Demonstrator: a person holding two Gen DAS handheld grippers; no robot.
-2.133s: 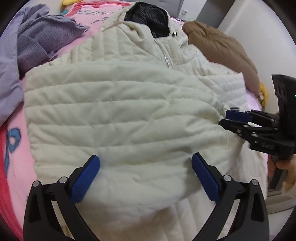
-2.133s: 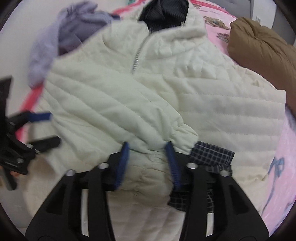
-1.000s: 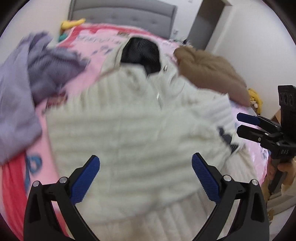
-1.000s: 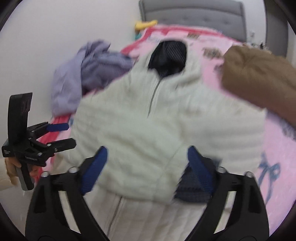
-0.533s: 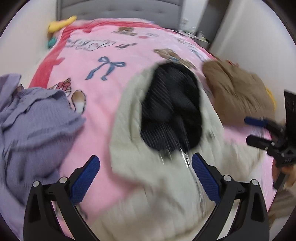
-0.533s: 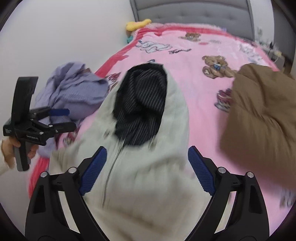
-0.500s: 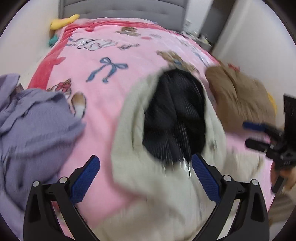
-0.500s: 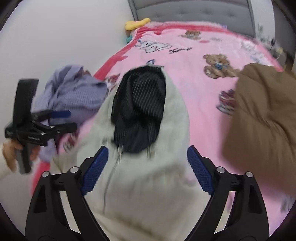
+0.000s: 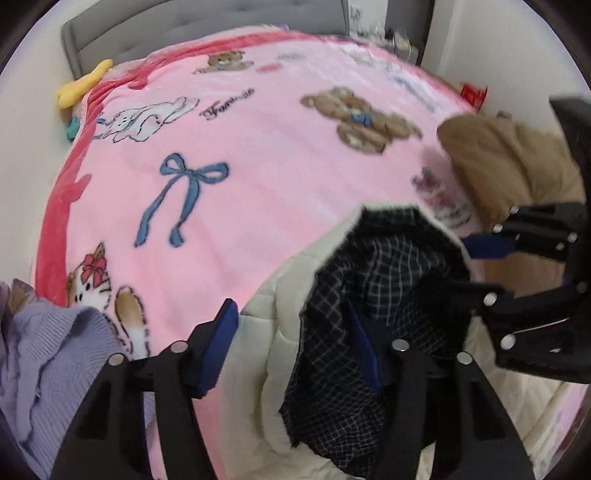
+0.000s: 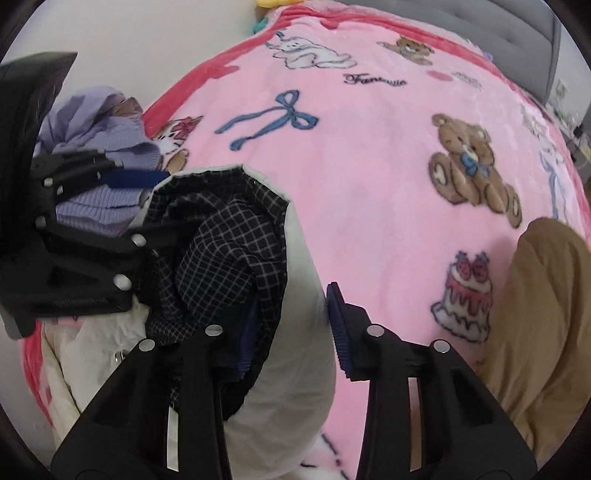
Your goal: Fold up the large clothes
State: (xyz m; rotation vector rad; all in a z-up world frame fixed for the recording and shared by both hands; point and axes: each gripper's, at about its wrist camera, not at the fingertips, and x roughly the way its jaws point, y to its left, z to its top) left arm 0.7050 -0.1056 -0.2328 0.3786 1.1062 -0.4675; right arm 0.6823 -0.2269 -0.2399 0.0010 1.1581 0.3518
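Closing on the two sides of the hood (image 9: 388,295) of the cream jacket (image 10: 295,332), my grippers work together now. My left gripper (image 9: 291,339) has just been closing and has the left rim of the hood between its jaws: one blue pad is outside on the cream quilting, the other is inside against the dark checked lining (image 10: 229,251). My right gripper (image 10: 291,325) has also just been closing, with the right rim of the hood between its pads in the same way. Whether the pads already press firmly on the cloth, I cannot tell for sure, because the fabric is thick and bulges around them. The jacket lies on the pink blanket (image 9: 258,166) of the bed, its hood pointing toward the grey headboard (image 9: 203,26). I take the hood at both edges, I think, so that I can bring it down flat onto the body and keep the fold straight. A lilac sweater (image 9: 48,362) lies just beside on my left, and a brown garment (image 10: 546,314) near on my right, so I must not drag them along.
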